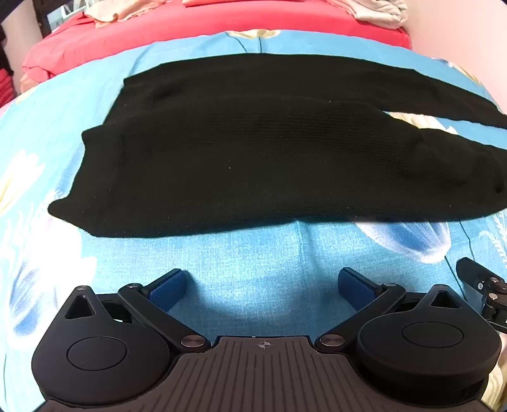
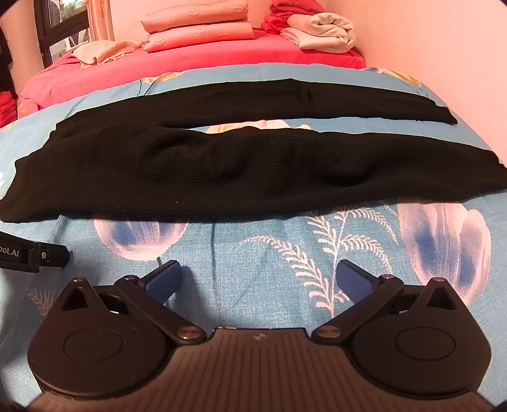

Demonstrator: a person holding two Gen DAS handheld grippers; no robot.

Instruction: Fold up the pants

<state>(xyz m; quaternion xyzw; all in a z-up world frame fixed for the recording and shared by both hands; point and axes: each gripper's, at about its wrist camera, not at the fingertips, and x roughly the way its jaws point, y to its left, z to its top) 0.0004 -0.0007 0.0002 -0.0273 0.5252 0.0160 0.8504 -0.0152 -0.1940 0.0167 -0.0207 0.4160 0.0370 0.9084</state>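
Note:
Black knit pants [image 1: 253, 152] lie flat on a blue floral sheet [image 1: 253, 260], waist end at the left, two legs running right. In the right wrist view the pants [image 2: 240, 171] show both legs spread apart, with sheet visible between them. My left gripper [image 1: 262, 283] is open and empty, over bare sheet just short of the pants' near edge. My right gripper [image 2: 258, 279] is open and empty, also over the sheet [image 2: 269, 253] short of the near leg. Part of the right gripper [image 1: 481, 285] shows at the right edge of the left wrist view.
A red bedcover [image 2: 190, 60] lies beyond the blue sheet. Folded pink pillows or blankets [image 2: 196, 25] and a bundled pale cloth [image 2: 323, 31] sit at the back. A pink wall [image 2: 443, 47] runs along the right. A dark window frame [image 2: 54, 28] stands back left.

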